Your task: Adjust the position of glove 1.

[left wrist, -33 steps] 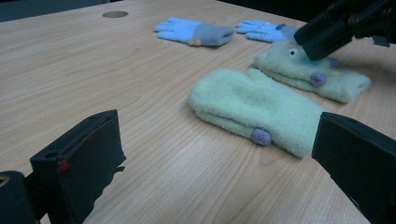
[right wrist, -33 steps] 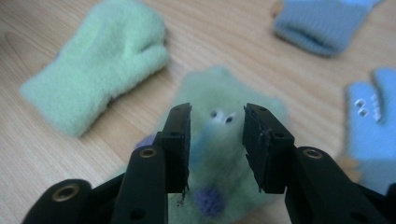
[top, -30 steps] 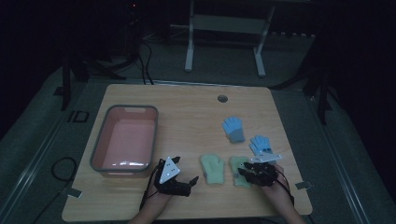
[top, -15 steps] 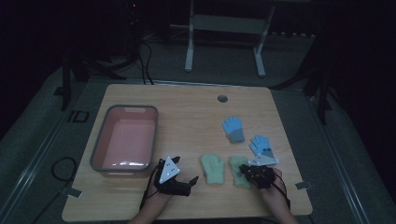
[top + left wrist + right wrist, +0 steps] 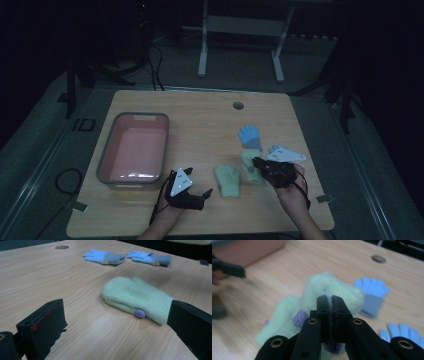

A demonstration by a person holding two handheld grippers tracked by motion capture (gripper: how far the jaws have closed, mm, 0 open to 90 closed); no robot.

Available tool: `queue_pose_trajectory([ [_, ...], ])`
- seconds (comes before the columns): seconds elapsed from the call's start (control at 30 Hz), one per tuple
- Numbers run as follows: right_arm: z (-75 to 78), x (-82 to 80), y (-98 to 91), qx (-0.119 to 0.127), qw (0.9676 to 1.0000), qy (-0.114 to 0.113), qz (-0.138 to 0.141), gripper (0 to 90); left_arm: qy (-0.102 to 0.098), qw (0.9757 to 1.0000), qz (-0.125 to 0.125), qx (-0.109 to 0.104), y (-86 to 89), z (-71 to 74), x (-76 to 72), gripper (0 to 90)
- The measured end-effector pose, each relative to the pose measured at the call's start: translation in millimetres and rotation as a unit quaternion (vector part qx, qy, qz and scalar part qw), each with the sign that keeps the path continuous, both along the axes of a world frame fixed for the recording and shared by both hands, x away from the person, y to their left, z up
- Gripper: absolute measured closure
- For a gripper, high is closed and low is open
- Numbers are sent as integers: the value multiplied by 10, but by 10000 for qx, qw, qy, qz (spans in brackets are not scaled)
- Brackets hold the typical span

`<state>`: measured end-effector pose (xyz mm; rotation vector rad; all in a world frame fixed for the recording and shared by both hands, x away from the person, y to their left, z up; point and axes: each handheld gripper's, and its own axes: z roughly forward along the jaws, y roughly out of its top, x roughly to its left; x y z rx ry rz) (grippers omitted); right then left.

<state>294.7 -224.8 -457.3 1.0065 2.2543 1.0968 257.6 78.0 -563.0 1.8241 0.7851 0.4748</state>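
Green mitten (image 5: 337, 293) pinched in right gripper (image 5: 329, 298) jaws; left gripper (image 5: 117, 325) jaws spread.

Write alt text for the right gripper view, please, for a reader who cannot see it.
The right gripper is shut on a green mitten and holds it above the wooden table. Behind it, two blue gloves lie on the table, and a pink tub stands at the upper left.
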Motion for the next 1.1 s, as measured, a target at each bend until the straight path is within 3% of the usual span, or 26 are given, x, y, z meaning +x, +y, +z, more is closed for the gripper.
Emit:
queue_pose_trajectory([
  [0.3,40,-21,291,50,9994,-12,330,858,0,10000,-10,6,-2,1,-4,21],
  [0.4,-80,-32,455,-37,9987,87,499,858,-3,10000,-5,9,-3,0,-3,21],
  [0.5,-105,-33,479,-70,9986,95,523,858,-12,10000,-7,18,-2,1,-3,21],
  [0.53,-206,-39,542,-112,9982,180,559,857,-8,10000,0,5,-5,0,-5,21],
  [0.83,-457,-31,610,-231,9967,499,591,857,-9,10000,-10,17,-4,0,-5,21],
  [1.1,-578,-1,644,-318,9971,507,464,855,-7,10000,-11,19,-5,0,-6,21],
])
